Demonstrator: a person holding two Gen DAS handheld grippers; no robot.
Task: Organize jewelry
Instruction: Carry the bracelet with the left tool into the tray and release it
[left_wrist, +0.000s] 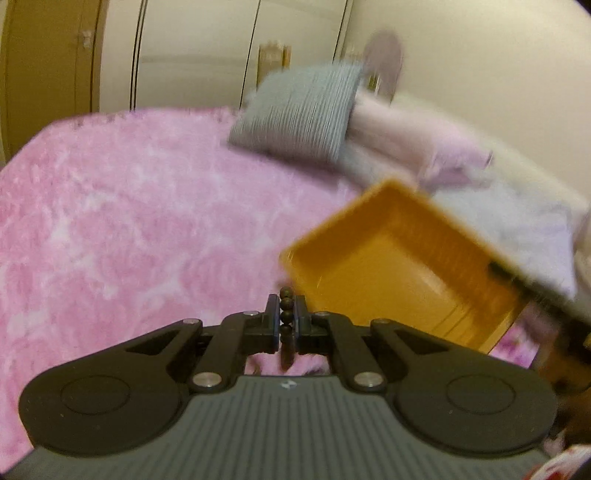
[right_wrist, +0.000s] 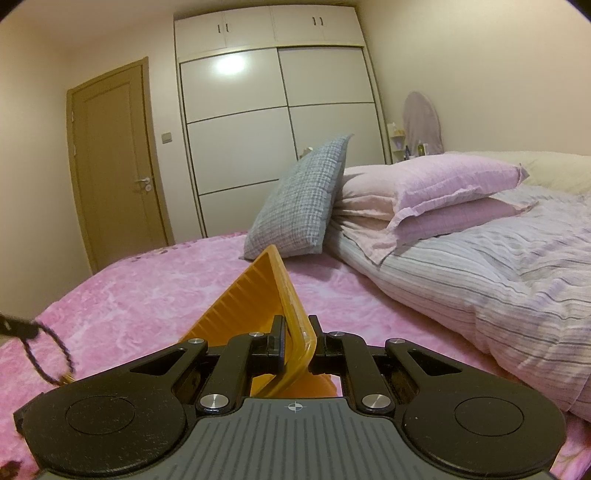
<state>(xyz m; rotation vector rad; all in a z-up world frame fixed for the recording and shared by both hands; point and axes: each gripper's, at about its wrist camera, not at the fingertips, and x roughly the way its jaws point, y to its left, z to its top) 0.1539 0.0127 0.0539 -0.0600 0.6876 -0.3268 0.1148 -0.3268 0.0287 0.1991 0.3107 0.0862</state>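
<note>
Dark bead bracelet loop hangs free (right view only)

Left gripper: black plastic linkage arms with triangular cut-outs, silver round screws at the pivots, blue-edged finger pads. Two round black housings with circular recesses flank a grey ribbed body carrying a small white mark at its front edge.

Right gripper: same build, black arms, silver screws, grey ribbed body, white crosshair mark on the body's front edge.
</note>
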